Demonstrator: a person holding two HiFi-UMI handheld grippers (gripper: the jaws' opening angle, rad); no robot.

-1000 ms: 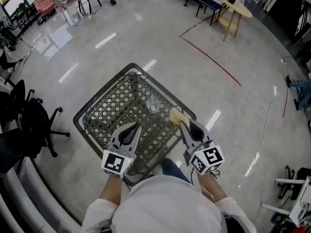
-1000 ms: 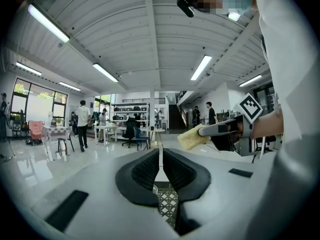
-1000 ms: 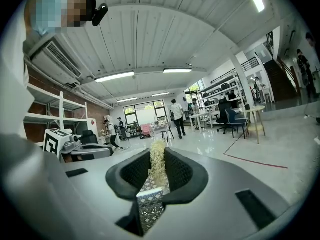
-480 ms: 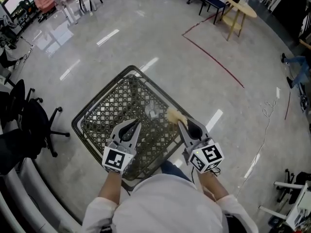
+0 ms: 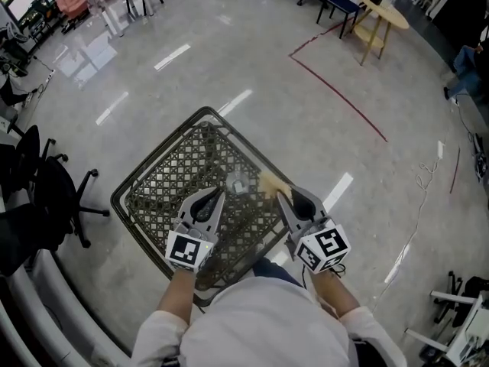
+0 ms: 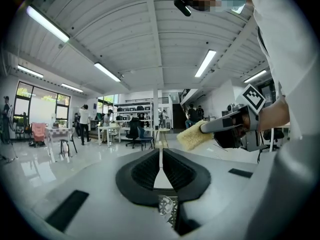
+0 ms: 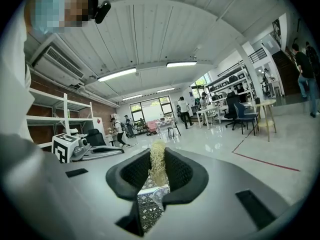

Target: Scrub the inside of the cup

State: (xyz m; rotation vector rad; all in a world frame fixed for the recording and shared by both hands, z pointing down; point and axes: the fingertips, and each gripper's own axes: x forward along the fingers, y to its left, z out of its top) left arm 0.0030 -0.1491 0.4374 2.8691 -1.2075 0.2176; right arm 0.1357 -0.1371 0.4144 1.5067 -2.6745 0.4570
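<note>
The left gripper [image 5: 215,197] has its jaws pressed together with nothing between them, as the left gripper view confirms [image 6: 160,153]. The right gripper [image 5: 281,196] is clamped on a yellow sponge [image 5: 270,182], which sticks out past its tips; in the right gripper view the sponge [image 7: 158,160] fills the gap between the jaws.

Just ahead of both tips, between them, a clear cup [image 5: 238,182] stands upright on a dark mesh table [image 5: 164,170], toward its right half. The sponge is just beside the cup, not in it.

As I judge it, the scrubbing has not begun. The cup is not held and the sponge is outside it. What remains is to open the left jaws and steady the cup, push the sponge inside, then work it round.

The table has a raised rim, its right edge running close under the sponge. Beyond it lies open shiny floor; only an office chair [image 5: 53,197] stands off to the left.
</note>
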